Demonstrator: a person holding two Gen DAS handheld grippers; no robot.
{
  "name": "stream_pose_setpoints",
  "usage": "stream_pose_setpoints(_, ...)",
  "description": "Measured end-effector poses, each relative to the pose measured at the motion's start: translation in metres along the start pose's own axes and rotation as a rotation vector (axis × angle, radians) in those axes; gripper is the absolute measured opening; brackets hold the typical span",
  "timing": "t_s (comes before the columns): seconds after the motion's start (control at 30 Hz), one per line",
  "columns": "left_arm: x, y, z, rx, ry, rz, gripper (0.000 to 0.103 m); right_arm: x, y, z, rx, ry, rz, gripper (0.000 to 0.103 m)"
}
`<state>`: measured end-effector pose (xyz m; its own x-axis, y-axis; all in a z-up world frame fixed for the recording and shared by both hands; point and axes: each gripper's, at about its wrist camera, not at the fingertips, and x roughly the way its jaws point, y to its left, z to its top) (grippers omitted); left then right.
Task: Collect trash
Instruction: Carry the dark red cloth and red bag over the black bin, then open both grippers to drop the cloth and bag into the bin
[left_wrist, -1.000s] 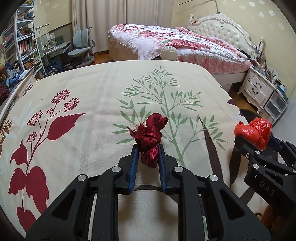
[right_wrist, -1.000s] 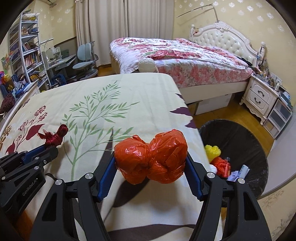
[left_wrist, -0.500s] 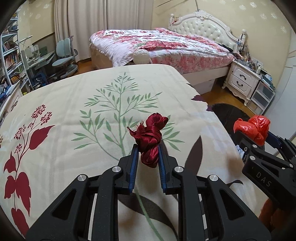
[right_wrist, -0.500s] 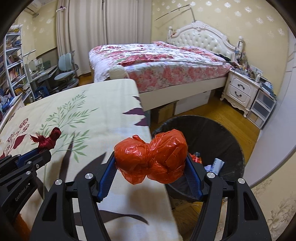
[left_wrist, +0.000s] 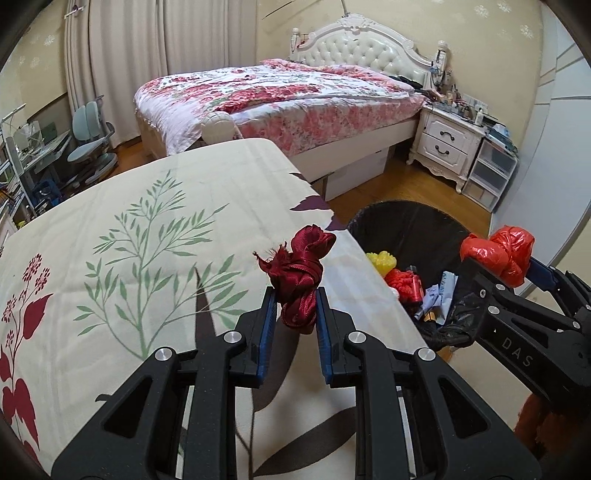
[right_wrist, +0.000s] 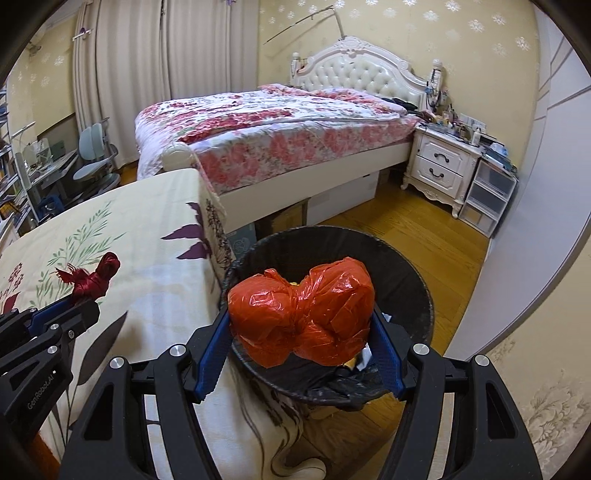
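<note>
My left gripper (left_wrist: 295, 299) is shut on a crumpled dark red ribbon (left_wrist: 301, 269), held above the right edge of the cream floral tablecloth (left_wrist: 147, 229). My right gripper (right_wrist: 301, 325) is shut on a knotted orange-red plastic bag (right_wrist: 301, 315), which hangs over the open black-lined trash bin (right_wrist: 417, 280). In the left wrist view the bin (left_wrist: 406, 225) stands just right of the table, with yellow, red and paper scraps inside, and the right gripper (left_wrist: 498, 258) with its orange-red bag (left_wrist: 498, 253) hovers at its far side. The dark red ribbon (right_wrist: 94, 278) and the left gripper (right_wrist: 79, 297) appear at left in the right wrist view.
A bed with a pink floral quilt (left_wrist: 280, 96) stands behind the table. A white nightstand (left_wrist: 447, 144) and plastic drawers (left_wrist: 487, 173) line the right wall. Wooden floor (right_wrist: 413, 225) surrounds the bin. A desk and grey chairs (left_wrist: 88, 136) are at back left.
Both grippers have swung to the right with their loads: the ribbon from mid-table to the table's right edge, the orange-red bag from over the tablecloth to over the bin.
</note>
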<state>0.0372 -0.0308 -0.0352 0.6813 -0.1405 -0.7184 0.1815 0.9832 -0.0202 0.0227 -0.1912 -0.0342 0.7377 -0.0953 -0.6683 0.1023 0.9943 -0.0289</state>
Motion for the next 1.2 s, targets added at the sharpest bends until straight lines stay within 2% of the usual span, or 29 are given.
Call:
stream_pose_setpoints(0.63, 0.053, -0.061, 0.043, 0.072, -0.004, -0.025, 0.020, 0.047, -0.046, 0.024, 0.075, 0.009, -0.051, 0.067)
stream_pose_setpoints(1.2, 0.089, -0.082, 0.055, 0.088, 0.025, -0.008, 0.020, 0.083, -0.065, 0.025, 0.122, 0.051, -0.075, 0.067)
